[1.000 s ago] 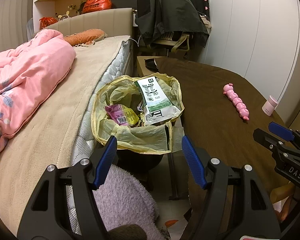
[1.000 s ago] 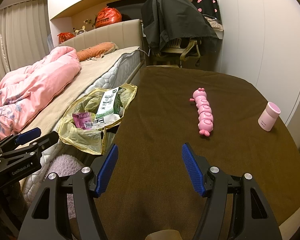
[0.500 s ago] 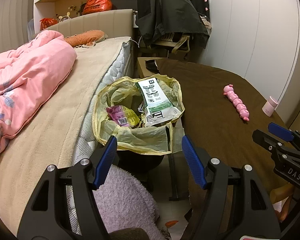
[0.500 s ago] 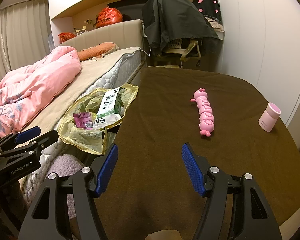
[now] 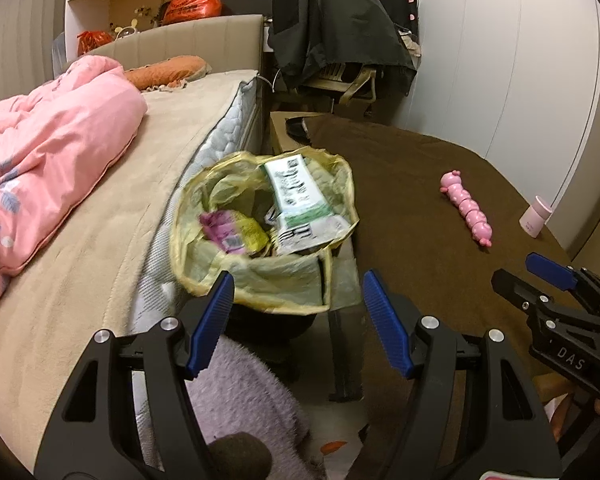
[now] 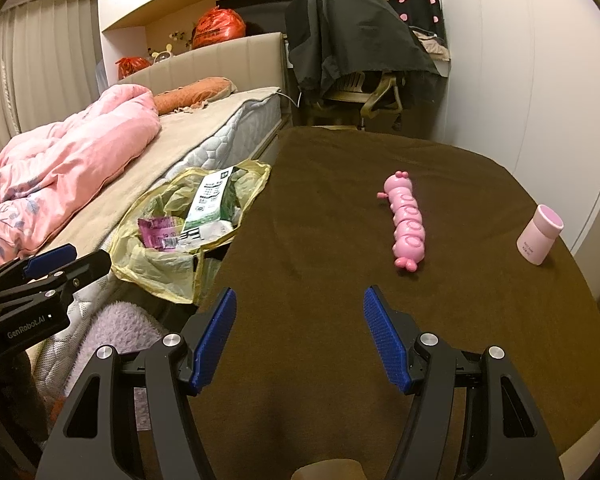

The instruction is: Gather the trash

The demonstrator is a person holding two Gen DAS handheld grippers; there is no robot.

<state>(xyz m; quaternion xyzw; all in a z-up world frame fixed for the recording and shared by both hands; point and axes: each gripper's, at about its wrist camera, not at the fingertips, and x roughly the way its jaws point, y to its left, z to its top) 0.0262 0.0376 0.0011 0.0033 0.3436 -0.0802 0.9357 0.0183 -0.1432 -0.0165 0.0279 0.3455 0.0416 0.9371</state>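
- Your left claw [image 5: 296, 320] is released, jaws wide with nothing between them, and it points down and forward at the trash bag [image 5: 260, 280], which sits straight ahead of it in the gap between the bed [image 5: 100, 240] and the table [image 5: 420, 220].
- The bag's yellow rim hangs open, just beyond the claw's tips; inside it a green-and-white carton [image 5: 300, 204] stands tilted, its long axis running away from you, with a pink-and-yellow wrapper [image 5: 232, 232] beside it on the left.
- Your right claw [image 6: 296, 336] is also released and empty, hanging over the brown table top, angled down.
- Ahead and slightly right of that claw lies a pink caterpillar toy [image 6: 406, 224], its long axis pointing away from you; a small pink cup [image 6: 539, 234] stands upright further right, near the table edge.
- No loose litter shows on the table, so the collecting looks close to done; whether the toy or cup counts as trash you can't tell from here.
- If the bag is next, your left hand is the nearer one.
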